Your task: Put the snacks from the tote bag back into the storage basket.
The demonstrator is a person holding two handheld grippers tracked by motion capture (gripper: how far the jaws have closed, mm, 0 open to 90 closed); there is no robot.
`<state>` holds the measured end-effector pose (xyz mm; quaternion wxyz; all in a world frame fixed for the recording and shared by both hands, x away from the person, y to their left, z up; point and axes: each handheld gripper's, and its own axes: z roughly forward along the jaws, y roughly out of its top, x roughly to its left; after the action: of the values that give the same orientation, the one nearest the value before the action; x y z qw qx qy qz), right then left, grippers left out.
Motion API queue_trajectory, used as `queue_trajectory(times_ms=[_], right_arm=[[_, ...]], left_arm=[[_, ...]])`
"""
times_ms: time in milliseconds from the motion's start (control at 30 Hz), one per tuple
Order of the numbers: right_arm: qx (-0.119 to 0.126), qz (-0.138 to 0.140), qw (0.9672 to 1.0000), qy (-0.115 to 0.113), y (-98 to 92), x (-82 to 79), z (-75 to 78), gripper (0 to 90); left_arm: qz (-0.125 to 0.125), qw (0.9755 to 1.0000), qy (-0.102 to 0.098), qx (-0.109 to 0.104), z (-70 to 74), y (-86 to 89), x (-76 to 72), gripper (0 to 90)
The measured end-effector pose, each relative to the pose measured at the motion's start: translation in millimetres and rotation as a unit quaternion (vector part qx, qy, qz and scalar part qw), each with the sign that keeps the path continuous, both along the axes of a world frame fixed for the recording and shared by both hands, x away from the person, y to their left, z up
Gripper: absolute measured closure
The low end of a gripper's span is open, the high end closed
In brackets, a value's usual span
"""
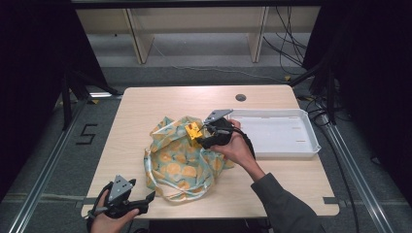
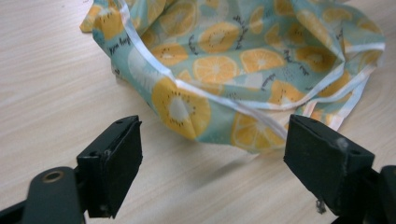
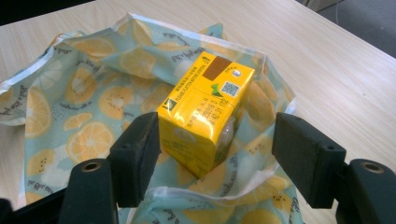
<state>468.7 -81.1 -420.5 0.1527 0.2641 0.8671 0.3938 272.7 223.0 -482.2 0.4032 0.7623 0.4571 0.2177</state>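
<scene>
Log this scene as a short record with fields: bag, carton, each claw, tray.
bag: fruit-print bag, crumpled on the wooden table, mouth open
carton: yellow drink carton sitting in the bag's mouth
right claw: open, jaws either side of the carton, left jaw close against it
left claw: open, holding nothing, short of the bag's hem
tray: white tray, nothing in it

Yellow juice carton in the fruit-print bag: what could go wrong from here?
1. The yellow cardboard juice carton stands tilted on crumpled fabric between the open right gripper fingers, one apparently touching it; it may topple as they withdraw.
2. The floppy fruit-print fabric bag mouth could fold over the carton.
3. The left gripper is open near the bag's hem and holds nothing, so the bag may slide.
</scene>
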Motion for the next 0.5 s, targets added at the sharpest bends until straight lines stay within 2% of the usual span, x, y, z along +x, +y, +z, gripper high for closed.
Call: queue_trajectory(times_ms=[33, 67, 100, 133, 200, 300, 333, 433, 467, 500], right_arm=[[0.005, -0.012, 0.9999, 0.004, 2.1, -0.8, -1.5, 33.1], [0.002, -0.006, 1.0000, 0.002, 3.1, 0.4, -2.4, 32.9], [-0.004, -0.002, 1.0000, 0.007, 3.4, 1.0, -1.8, 32.8], [0.001, -0.009, 0.9999, 0.003, 5.6, 0.5, -3.5, 32.6], [-0.002, -0.012, 0.9999, 0.005, 7.4, 2.2, -4.3, 32.3], [-0.003, -0.007, 0.9999, 0.010, 9.4, 4.0, -3.9, 32.0], [0.002, -0.009, 1.0000, 0.003, 11.4, 4.2, -5.4, 31.8], [-0.002, -0.009, 0.9999, 0.010, 14.9, 4.7, -5.1, 30.6], [0.001, -0.006, 0.9999, 0.010, 16.5, 5.9, -5.7, 30.2], [0.005, -0.012, 0.9998, 0.015, 19.3, 4.8, -6.5, 30.2]], left_arm=[[-0.001, 1.0000, 0.000, 0.005, -1.1, -0.2, -1.2, 19.2], [-0.001, 1.0000, 0.001, 0.001, -2.8, -0.7, -2.2, 19.2], [-0.003, 1.0000, 0.004, 0.008, -3.2, -0.1, -3.3, 19.3], [0.000, 1.0000, 0.000, 0.000, -4.7, -2.1, -4.0, 19.3], [-0.005, 0.9999, -0.004, 0.013, -4.0, -0.6, -4.4, 19.3], [0.001, 1.0000, -0.001, 0.006, -4.4, -0.3, -5.0, 19.3], [0.002, 1.0000, -0.001, 0.006, -4.5, -0.2, -5.2, 19.3], [0.000, 1.0000, 0.001, 0.006, -5.0, -0.8, -5.3, 19.3], [-0.007, 0.9998, 0.000, 0.017, -4.1, 0.3, -5.1, 19.3], [-0.007, 0.9999, -0.002, 0.015, -4.5, -0.3, -5.1, 19.3]])
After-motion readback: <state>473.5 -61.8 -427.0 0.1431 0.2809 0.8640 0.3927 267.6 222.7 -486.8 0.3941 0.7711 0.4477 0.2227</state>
